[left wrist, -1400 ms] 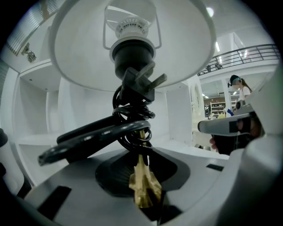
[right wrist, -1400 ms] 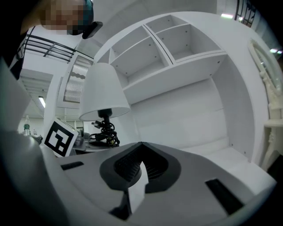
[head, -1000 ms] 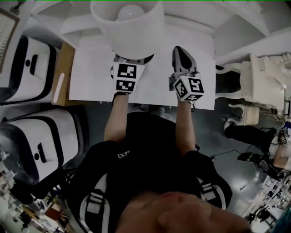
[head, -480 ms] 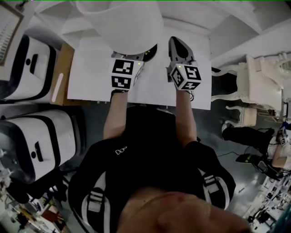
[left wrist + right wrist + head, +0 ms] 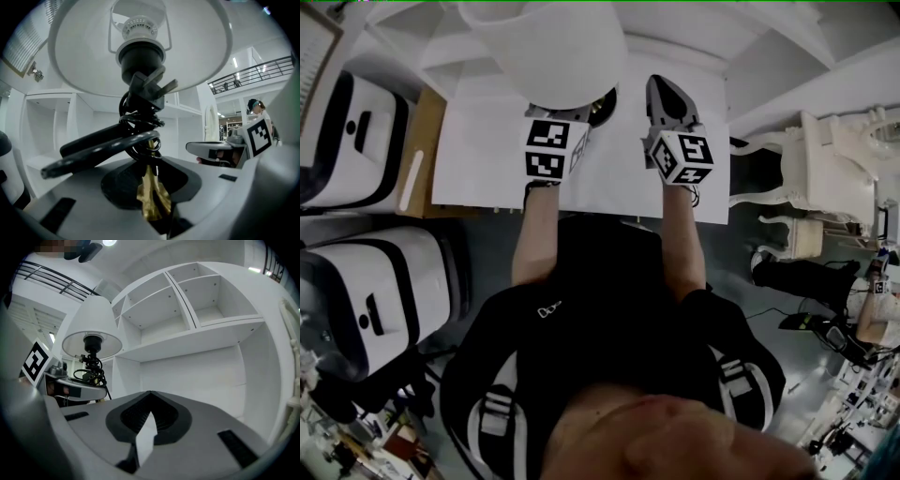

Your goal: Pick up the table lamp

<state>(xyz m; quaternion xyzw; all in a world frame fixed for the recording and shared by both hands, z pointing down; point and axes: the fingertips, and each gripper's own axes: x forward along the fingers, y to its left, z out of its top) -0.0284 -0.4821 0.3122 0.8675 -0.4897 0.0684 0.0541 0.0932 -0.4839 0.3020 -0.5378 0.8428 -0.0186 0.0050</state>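
Holding the lamp (image 5: 546,47) by its stem in the left fingers (image 5: 84,197).

Grips the thin gold stem (image 5: 151,201) with the left fingers partway closed and pressed against it from both sides. Has a bundle of black cord (image 5: 137,125) wound round the stem just above those fingers, with a loop sticking out to their left. Carries the white shade (image 5: 84,51) and its dark socket straight above the left fingers, and in the head view hides their tips under the shade, above the white desk (image 5: 487,150). Holds the right fingers (image 5: 206,427) closed tip to tip with nothing between them, just beside the left fingers on their right and clear of the lamp. Points them toward the white shelves (image 5: 187,341) beyond.
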